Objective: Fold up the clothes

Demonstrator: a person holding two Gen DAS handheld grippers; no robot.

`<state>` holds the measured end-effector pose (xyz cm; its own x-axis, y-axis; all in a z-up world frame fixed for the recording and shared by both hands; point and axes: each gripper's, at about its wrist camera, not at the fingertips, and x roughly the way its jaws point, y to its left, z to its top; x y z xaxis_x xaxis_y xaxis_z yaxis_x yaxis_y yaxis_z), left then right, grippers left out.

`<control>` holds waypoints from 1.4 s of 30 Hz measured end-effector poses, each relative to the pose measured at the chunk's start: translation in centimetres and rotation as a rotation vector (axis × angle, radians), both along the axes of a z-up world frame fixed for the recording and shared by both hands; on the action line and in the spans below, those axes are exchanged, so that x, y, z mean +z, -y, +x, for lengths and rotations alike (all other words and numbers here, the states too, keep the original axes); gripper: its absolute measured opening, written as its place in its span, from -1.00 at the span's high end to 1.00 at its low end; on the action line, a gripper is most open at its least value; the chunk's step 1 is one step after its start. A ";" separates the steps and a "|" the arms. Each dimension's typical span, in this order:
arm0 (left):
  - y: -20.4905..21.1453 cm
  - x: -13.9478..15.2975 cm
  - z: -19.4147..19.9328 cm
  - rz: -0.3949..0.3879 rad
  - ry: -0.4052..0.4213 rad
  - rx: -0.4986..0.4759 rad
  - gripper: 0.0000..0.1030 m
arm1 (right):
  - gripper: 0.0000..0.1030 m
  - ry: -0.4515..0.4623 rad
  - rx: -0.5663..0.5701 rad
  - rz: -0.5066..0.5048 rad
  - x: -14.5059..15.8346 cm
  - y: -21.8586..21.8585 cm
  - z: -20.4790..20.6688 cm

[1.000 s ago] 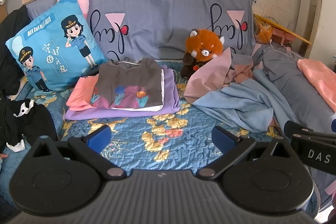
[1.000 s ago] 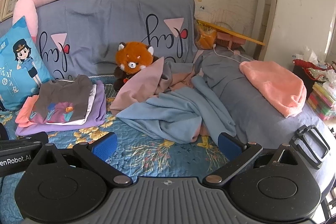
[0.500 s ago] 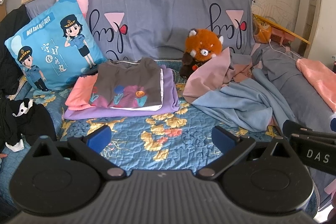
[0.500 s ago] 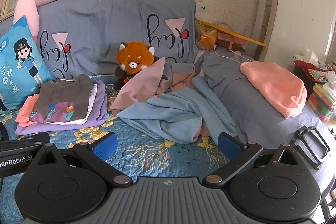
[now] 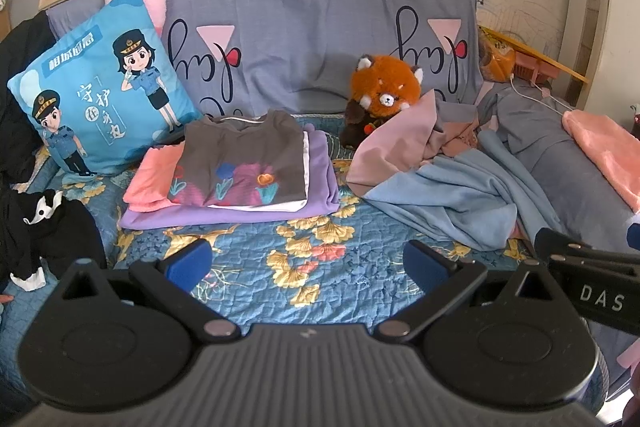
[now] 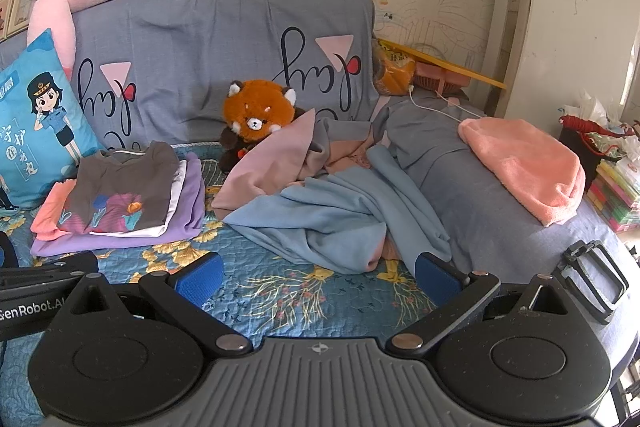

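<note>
A folded stack (image 5: 240, 171) lies on the floral quilt: a grey printed top over white, purple and coral pieces; it appears in the right wrist view too (image 6: 120, 203). To its right a loose heap holds a light blue garment (image 5: 452, 199) (image 6: 344, 215) and a dusty pink one (image 5: 396, 143) (image 6: 272, 163). My left gripper (image 5: 306, 265) hovers open above the quilt in front of the stack, holding nothing. My right gripper (image 6: 318, 275) is open and empty, just short of the blue garment's near edge.
A red panda plush (image 6: 258, 119) sits behind the heap. A blue cartoon cushion (image 5: 104, 107) leans at the left, with black clothing (image 5: 44, 227) beside it. A coral towel (image 6: 532, 167) lies on the grey sheet at right, a black buckle (image 6: 596, 279) near it.
Both views have shifted very slightly; the clothes lie as before and both grippers stay open.
</note>
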<state>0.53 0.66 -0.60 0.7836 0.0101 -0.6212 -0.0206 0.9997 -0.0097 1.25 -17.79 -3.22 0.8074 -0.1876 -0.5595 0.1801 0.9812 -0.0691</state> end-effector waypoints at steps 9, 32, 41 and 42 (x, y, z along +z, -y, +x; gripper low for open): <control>0.1 -0.1 -0.2 0.001 0.003 -0.003 -0.99 | -1.00 0.000 0.000 -0.002 0.1 -0.1 0.0; 0.1 -0.1 -0.2 0.004 -0.004 0.003 -0.99 | -1.00 -0.006 0.009 -0.002 0.2 -0.1 0.0; 0.0 -0.4 -0.1 0.007 -0.011 0.006 -0.99 | -1.00 -0.011 0.006 0.001 0.1 -0.1 0.1; 0.1 -0.4 -0.1 0.008 -0.012 0.006 -0.99 | -1.00 -0.013 0.006 0.002 0.0 -0.1 0.1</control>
